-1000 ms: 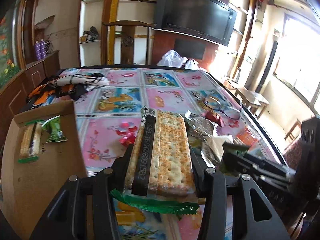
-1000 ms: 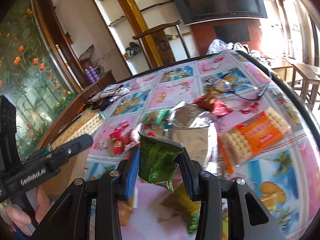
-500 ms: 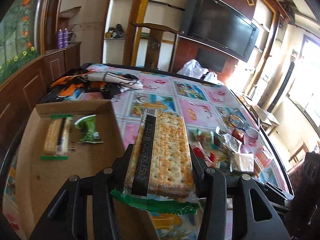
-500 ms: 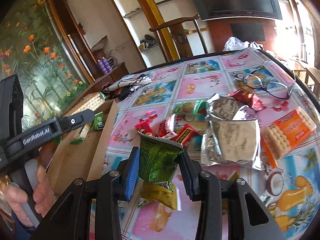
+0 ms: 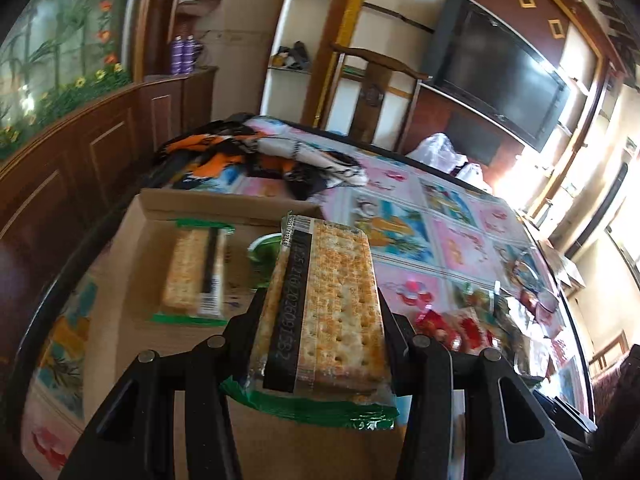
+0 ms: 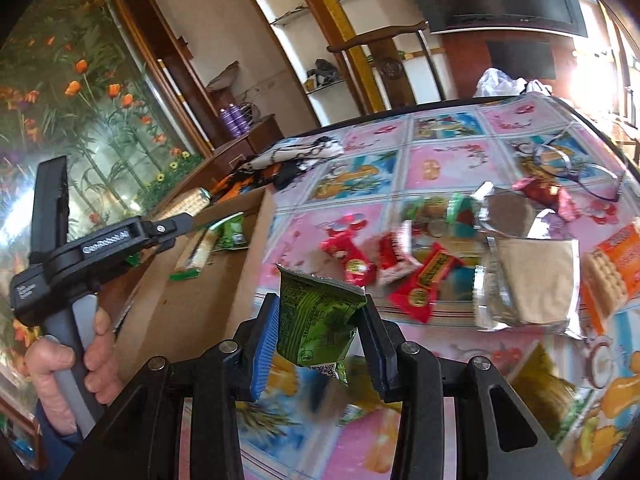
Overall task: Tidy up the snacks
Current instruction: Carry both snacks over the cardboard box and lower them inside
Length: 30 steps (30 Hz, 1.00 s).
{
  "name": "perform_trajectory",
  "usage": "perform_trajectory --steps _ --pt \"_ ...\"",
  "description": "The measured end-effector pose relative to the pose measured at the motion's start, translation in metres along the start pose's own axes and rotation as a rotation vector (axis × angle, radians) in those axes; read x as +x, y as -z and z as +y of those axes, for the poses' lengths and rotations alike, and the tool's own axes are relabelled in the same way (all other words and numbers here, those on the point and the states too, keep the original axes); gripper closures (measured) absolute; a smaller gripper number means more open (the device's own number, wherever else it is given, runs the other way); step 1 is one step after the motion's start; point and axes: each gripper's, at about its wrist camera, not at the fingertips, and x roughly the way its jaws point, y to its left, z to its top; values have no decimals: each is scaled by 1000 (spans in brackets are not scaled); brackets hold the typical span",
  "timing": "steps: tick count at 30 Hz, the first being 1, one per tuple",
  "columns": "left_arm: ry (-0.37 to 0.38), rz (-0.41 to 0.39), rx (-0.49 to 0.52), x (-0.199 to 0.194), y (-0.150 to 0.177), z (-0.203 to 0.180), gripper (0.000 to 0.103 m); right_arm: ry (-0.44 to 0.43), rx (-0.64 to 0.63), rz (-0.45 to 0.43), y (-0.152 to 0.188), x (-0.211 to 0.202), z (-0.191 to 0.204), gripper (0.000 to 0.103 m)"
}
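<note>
My left gripper [image 5: 320, 312] is shut on a clear cracker pack with a green end [image 5: 328, 308] and holds it above the cardboard box [image 5: 132, 280]. In the box lie another cracker pack [image 5: 194, 274] and a green packet [image 5: 264, 252]. My right gripper [image 6: 318, 334] is shut on a small green snack packet [image 6: 316, 320], held above the table just right of the box [image 6: 192, 292]. The left gripper also shows in the right wrist view [image 6: 160, 228], over the box.
Loose snacks lie on the patterned tablecloth [image 6: 436, 168]: red wrappers [image 6: 348, 256], a silver pouch [image 6: 528, 284], an orange cracker pack [image 6: 612, 268]. Glasses [image 6: 576, 172] lie further back. A folded cloth [image 5: 280, 156] sits behind the box. A wooden chair [image 5: 372, 96] stands at the far edge.
Both grippers have swung left toward the cardboard box. The left gripper with the cracker pack now hangs over the box. Both grips are unchanged.
</note>
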Motion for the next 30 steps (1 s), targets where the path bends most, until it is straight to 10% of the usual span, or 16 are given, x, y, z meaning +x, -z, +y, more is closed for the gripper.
perform_trajectory --steps 16,30 --pt "-64 135 -146 35 2 52 56 -128 -178 155 1 85 106 60" --pt "-60 177 -121 44 4 48 56 -91 -223 231 11 121 113 59"
